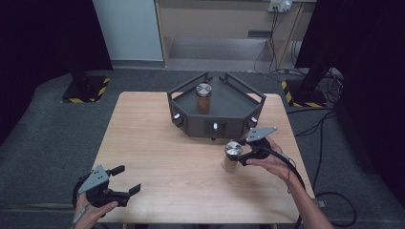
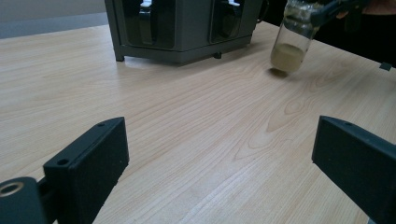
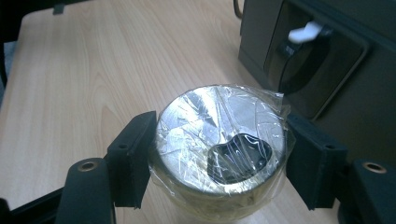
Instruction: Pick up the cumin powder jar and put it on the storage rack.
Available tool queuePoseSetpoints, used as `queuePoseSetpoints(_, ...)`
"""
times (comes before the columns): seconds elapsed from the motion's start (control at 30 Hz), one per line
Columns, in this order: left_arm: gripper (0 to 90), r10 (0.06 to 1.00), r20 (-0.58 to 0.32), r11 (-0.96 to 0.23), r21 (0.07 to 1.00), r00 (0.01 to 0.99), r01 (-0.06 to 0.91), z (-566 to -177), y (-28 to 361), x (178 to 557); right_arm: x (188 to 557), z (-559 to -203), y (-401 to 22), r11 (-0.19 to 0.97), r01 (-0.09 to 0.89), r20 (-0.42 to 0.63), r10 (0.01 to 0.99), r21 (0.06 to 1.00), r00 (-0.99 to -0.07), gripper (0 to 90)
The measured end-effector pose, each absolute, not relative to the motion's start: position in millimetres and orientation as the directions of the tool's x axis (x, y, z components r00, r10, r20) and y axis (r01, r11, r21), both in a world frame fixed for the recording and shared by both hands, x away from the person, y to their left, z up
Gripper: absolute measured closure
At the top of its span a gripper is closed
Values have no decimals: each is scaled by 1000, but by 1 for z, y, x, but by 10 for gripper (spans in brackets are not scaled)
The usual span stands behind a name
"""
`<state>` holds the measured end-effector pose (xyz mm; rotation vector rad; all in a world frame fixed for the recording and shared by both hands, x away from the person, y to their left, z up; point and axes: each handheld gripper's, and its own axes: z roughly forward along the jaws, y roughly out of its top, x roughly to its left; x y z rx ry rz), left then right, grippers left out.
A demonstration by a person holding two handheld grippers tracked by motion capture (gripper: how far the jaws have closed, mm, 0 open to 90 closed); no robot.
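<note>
A glass jar (image 1: pixel 230 163) with a silver lid under cling film (image 3: pixel 219 135) is in front of the dark rack, right of the table's middle. My right gripper (image 1: pixel 242 152) is shut on it, the black pads (image 3: pixel 133 156) pressing both sides just below the lid. In the left gripper view the jar (image 2: pixel 292 44) leans a little and holds pale powder at its bottom; whether its base touches the wood I cannot tell. My left gripper (image 1: pixel 128 179) stands open near the table's front left corner, nothing between its jaws (image 2: pixel 219 158).
A dark grey angular rack (image 1: pixel 191 123) stands at the back middle of the wooden table (image 1: pixel 157 143), with a second silver-lidded jar (image 1: pixel 204 98) of brown contents inside. Its front wall (image 3: pixel 355 93) is close beside the held jar. Cables lie on the floor at the right.
</note>
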<state>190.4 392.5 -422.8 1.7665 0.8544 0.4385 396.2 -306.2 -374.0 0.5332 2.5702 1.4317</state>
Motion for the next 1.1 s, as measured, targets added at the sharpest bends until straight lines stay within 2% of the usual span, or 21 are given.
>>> queuePoseSetpoints(0.37,28,728,-108,-176,925,677,337,-422,392,191,403,-328,-302,461,212,26,377,862,-926,327)
queuePoseSetpoints(0.63,28,726,-119,-164,926,677,339,-423,393,191,406,-292,-291,456,242,20,439,856,-898,327)
queuePoseSetpoints(1.1,28,724,-132,-154,926,677,346,-424,394,192,434,-244,-276,433,289,30,513,854,-858,328)
